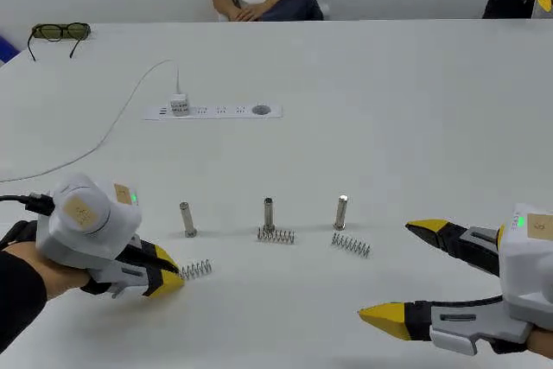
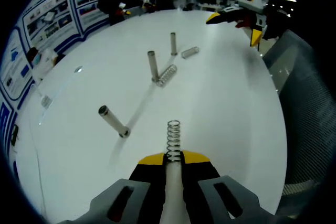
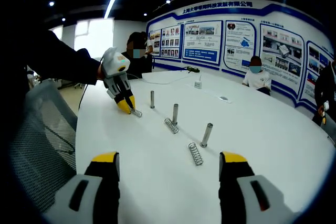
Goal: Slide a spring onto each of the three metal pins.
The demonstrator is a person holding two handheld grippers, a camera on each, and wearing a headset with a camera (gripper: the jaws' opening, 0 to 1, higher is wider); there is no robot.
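Pinching one end of spring (image 1: 197, 269) with left gripper (image 1: 170, 280), jaws closed, on table near left pin (image 1: 187, 219). Holding right gripper (image 1: 386, 269) wide open, empty. Likely needing tipping upright, bore centred over pin top.

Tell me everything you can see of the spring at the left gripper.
The small silvery coiled-wire spring is unbent, its coils evenly spaced. The left gripper has its yellow-tipped jaws shut on one end; the rest sticks straight out, low over the white table, contact unclear. It is on no pin, apart from the nearest upright metal pin.
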